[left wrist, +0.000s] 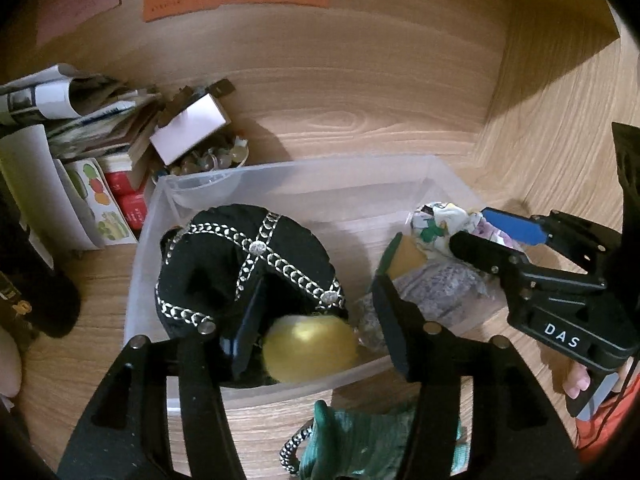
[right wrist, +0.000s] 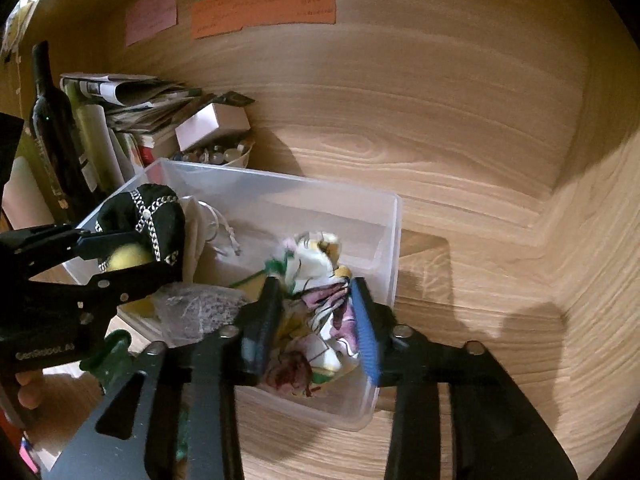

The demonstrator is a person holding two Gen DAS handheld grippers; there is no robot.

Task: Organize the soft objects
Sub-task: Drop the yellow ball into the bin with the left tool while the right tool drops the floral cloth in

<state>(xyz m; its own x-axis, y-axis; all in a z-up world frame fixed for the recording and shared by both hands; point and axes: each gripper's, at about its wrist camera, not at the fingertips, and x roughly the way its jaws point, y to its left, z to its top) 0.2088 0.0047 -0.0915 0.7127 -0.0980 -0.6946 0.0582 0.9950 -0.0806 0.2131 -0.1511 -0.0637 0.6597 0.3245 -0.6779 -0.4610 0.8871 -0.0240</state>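
We're looking at a clear plastic bin (left wrist: 416, 168) on the wooden desk (left wrist: 360, 92), and the soft things are piling up inside it. At the right end sits a floral cloth (right wrist: 320, 280), bunched up, and our right gripper (right wrist: 316, 320) has its fingers closed in on that bundle from both sides, pinching it just above the bin's near corner. From the left wrist view we see the same grip, the right gripper (left wrist: 476, 236) reaching in from the right, the blue pad on the far side of the cloth.

At the left end of the bin lies a black cap with silver chain trim (left wrist: 248, 264). Right against it, a yellow ball (left wrist: 310, 348), and our left gripper (left wrist: 320, 328) has its fingers spread wide around that ball; whether either finger touches it we cannot tell. Between cap and cloth we spot a clear bag of something greyish (right wrist: 200, 312), and behind the cap a cream drawstring pouch (right wrist: 204, 232).

Outside the bin, on the near side, a green fabric item with a black-and-white cord (left wrist: 352, 440) rests on the desk. Off to the left, stacked papers and books (left wrist: 80, 120), a white box (right wrist: 212, 124) over a bowl of small round things, a dark bottle (right wrist: 48, 120). Sticky notes (right wrist: 264, 4) on the back wall.
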